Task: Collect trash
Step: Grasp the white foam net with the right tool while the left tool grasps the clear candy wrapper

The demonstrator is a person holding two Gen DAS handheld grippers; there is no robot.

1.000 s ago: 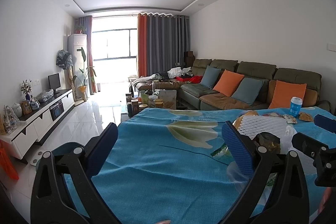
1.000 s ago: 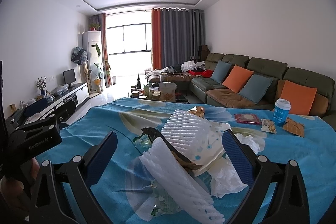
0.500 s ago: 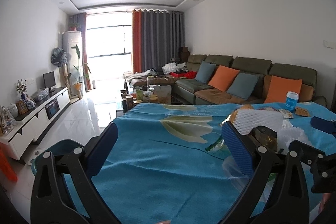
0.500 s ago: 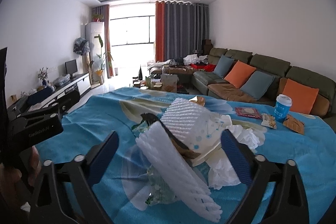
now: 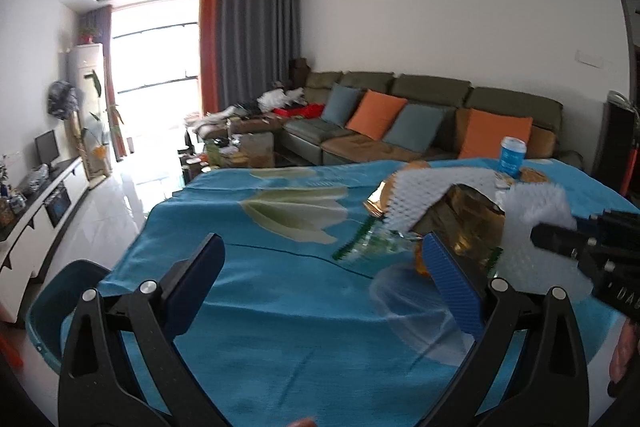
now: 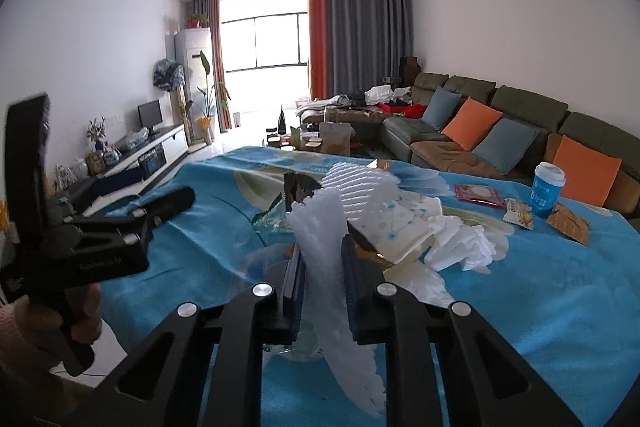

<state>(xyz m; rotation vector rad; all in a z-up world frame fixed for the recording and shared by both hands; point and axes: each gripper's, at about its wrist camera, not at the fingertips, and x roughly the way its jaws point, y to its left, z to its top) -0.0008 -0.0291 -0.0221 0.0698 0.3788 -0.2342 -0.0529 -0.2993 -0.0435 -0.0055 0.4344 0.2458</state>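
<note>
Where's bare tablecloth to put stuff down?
Free: the tablecloth between the left hand-held gripper and the trash pile. Crowded: the pile and the far right, around the blue cup and wrappers.

Blown-out window (image 6: pixel 264 43) daylight, fisheye-warped blurred edges

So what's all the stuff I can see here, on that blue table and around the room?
foam netting: one strip, white, pinched in right gripper
foam sleeve: one, white, on the trash heap
tissue: one wad, white, right of heap
cup: one, blue, far right
snack wrappers: several, beside cup
tablecloth: one, blue
sofa: one, green, orange and blue cushions
left gripper: black, open, empty
right gripper: black, shut on netting
</note>
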